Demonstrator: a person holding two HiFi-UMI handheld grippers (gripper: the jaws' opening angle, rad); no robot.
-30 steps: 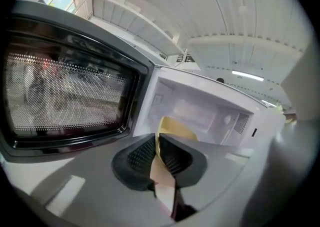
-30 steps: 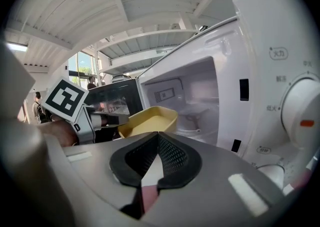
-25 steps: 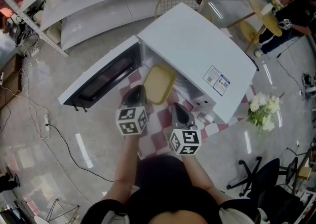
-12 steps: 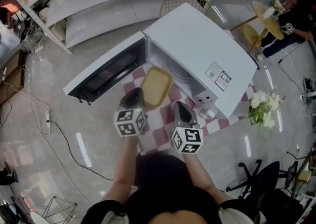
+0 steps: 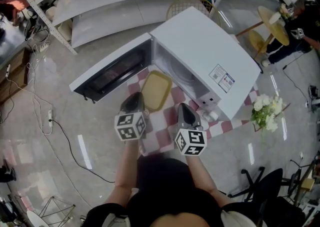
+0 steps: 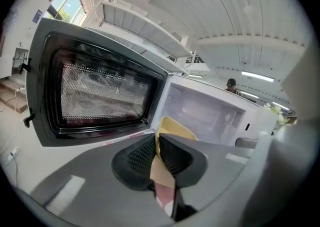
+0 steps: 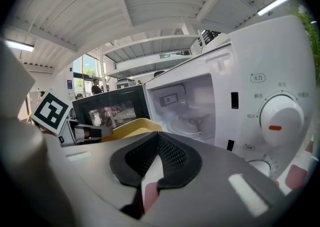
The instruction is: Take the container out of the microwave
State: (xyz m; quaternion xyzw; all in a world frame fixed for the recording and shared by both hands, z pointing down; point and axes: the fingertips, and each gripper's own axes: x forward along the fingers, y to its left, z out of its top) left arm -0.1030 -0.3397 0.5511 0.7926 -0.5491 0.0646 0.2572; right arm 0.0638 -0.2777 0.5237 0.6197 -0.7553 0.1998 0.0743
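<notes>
Yellow and shallow, the container (image 5: 156, 90) lies just outside the open mouth of the white microwave (image 5: 210, 51), over the red-and-white checked cloth (image 5: 161, 130) on the bench and beside the swung-out door (image 5: 112, 71). The left hand-held gripper (image 5: 136, 98) is clamped on the container's near rim. The right hand-held gripper (image 5: 183, 108) hangs close beside it, jaws together on nothing.

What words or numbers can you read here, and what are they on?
"火力": on the microwave front, above its dial.
Small characters round the dial: too small to read.
Sticker on the microwave's top: too blurred to read.
Square markers: patterns, no words.
</notes>
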